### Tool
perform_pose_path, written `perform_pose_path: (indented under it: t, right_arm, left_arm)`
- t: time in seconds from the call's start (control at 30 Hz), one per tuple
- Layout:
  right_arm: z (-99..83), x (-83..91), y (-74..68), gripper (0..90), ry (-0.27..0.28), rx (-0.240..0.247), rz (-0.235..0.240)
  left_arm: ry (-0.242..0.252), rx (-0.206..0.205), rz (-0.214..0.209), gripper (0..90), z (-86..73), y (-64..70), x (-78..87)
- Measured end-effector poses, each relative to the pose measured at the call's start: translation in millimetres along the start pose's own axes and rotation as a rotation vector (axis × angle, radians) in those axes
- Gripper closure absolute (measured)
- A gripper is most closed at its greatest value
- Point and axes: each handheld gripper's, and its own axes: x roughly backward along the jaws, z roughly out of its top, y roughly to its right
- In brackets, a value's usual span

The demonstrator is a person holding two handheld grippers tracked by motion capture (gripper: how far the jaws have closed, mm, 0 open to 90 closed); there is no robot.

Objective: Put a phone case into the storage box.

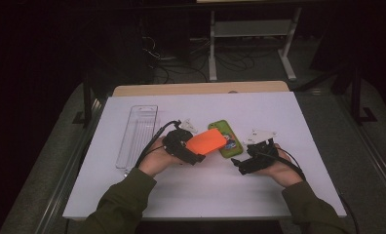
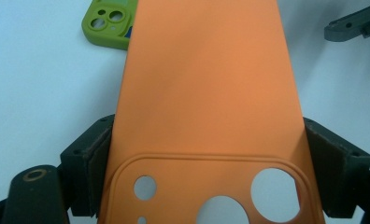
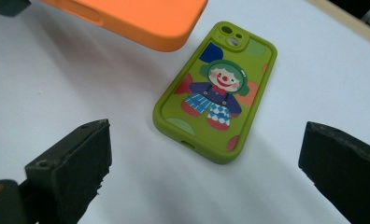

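With the left gripper (image 1: 193, 155) clamping the orange phone case (image 1: 206, 142) by its camera end above the desk (image 1: 279, 112), keep it level while the right gripper (image 1: 243, 164), fingers wide (nothing held), closes on the green case (image 3: 216, 109) lying just right of it.

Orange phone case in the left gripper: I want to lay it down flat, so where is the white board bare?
The white board is bare right of the green phone case, along its near edge before both hands, and far behind the cases. It is crowded at the middle, where the orange phone case overhangs the green one, and left by the clear tray.
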Motion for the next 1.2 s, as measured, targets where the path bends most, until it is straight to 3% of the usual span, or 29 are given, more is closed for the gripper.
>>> perform_pose_path:
  t: [0.4, 0.5, 0.7, 0.9, 0.97, 1.03, 1.2]
  right_arm:
    - [1.5, 0.2, -10.2, 2.0, 0.034, 0.150, -0.069]
    - [2.1, 0.8, -12.3, 2.1, 0.042, 0.185, -0.093]
    - [2.5, 0.6, -17.3, 2.9, 0.049, 0.247, -0.127]
    - [2.6, -0.9, -22.6, 3.1, 0.046, 0.322, -0.161]
    - [2.4, -1.2, -25.5, 3.1, 0.044, 0.351, -0.174]
    - [2.9, -1.5, -26.9, 3.3, 0.039, 0.409, -0.199]
    - [3.4, -1.2, -33.6, 3.8, 0.049, 0.446, -0.226]
  left_arm:
    - [0.001, 0.000, -0.003, 15.7, -0.3, -0.5, 0.2]
    - [-0.015, -0.024, -0.004, 15.7, 0.0, -1.8, 1.0]
    - [-0.014, -0.030, -0.007, 15.7, 0.4, -1.3, 0.5]
    - [0.000, -0.016, -0.011, 15.7, 0.5, 0.1, -0.3]
    - [-0.023, -0.042, -0.012, 15.7, 0.8, -1.1, 0.7]
    - [-0.004, -0.020, -0.011, 15.7, 0.4, 0.4, -0.9]
    - [0.006, -0.010, -0.013, 15.8, 0.7, 1.1, -1.2]
